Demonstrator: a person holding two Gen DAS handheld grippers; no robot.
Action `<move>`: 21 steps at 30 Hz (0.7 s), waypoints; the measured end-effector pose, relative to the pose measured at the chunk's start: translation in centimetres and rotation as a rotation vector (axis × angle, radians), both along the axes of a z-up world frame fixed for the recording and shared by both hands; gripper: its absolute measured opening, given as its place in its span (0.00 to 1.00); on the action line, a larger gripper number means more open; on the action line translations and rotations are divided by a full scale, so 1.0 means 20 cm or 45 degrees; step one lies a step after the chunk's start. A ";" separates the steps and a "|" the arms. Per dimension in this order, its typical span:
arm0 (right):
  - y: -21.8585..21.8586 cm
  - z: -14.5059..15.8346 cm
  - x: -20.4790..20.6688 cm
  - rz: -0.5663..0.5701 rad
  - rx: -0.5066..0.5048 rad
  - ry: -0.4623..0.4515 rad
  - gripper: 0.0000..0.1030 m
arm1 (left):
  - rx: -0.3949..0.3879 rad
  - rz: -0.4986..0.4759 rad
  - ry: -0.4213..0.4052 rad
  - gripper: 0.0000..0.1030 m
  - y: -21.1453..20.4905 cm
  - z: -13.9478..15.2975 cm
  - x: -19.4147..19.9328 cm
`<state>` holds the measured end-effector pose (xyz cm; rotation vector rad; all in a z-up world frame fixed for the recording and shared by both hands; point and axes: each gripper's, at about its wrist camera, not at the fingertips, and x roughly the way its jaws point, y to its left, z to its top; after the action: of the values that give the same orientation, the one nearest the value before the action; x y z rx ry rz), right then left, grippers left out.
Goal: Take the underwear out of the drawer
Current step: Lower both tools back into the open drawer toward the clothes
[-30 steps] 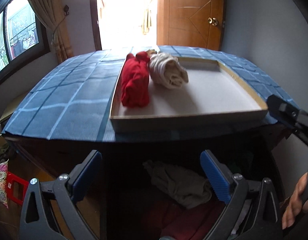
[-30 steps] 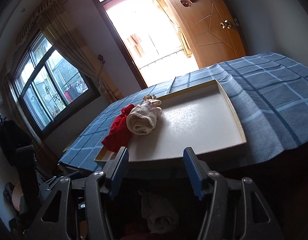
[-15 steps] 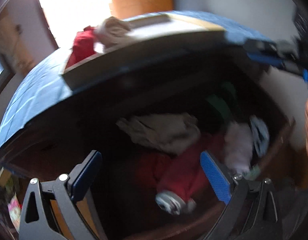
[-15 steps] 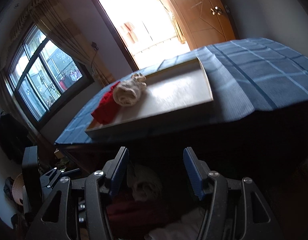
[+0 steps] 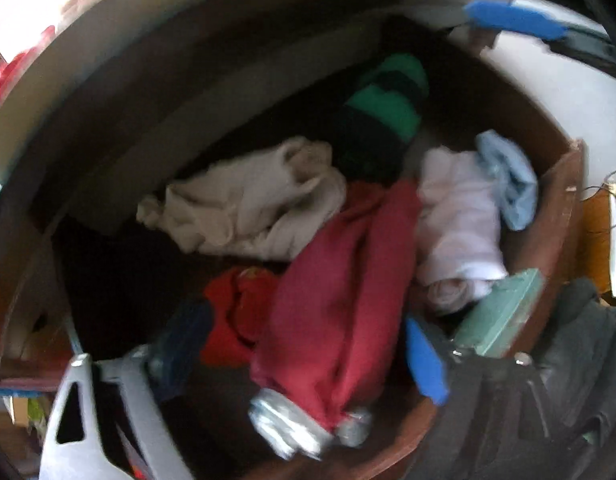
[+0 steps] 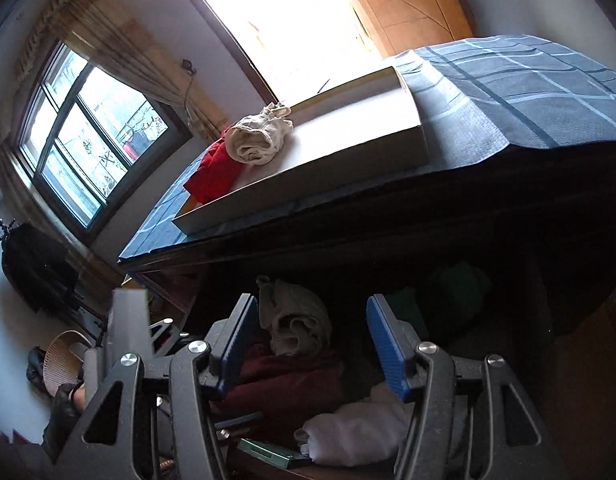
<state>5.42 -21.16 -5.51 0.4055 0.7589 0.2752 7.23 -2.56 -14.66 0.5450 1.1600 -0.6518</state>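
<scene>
A checked blue cloth drapes the cabinet top under a flat white tray. Below, the open wooden drawer holds soft crumpled underwear: a maroon roll, a beige bundle, a white roll. Left gripper and right gripper both gape, grasping nothing.
</scene>
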 end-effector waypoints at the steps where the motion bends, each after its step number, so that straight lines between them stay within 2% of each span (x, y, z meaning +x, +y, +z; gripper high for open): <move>1: 0.00 0.00 0.00 0.005 0.000 0.001 0.58 | -0.036 0.018 0.063 0.79 0.01 -0.02 0.03; 3: 0.01 0.00 0.01 0.015 0.009 0.007 0.58 | -0.065 0.029 0.086 0.64 0.03 -0.04 0.03; 6: 0.01 -0.03 0.02 0.017 0.019 0.030 0.58 | -0.077 0.013 0.049 0.57 0.01 -0.05 0.00; 10: 0.03 -0.09 0.08 0.026 0.035 0.102 0.58 | -0.077 0.011 0.036 0.54 -0.01 -0.06 -0.01; 12: 0.04 -0.12 0.10 0.041 0.036 0.138 0.58 | -0.092 0.018 0.046 0.44 -0.01 -0.05 -0.01; 14: 0.05 -0.13 0.12 0.062 0.040 0.160 0.58 | -0.140 0.037 0.052 0.38 0.01 -0.04 -0.02; 21: 0.16 -0.17 0.23 0.201 -0.038 0.206 0.58 | -0.305 0.116 0.067 0.35 0.20 0.10 -0.08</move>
<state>10.10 -17.98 -8.84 0.3428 0.9546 0.3822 5.67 1.36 -12.69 0.2717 1.1303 -0.7183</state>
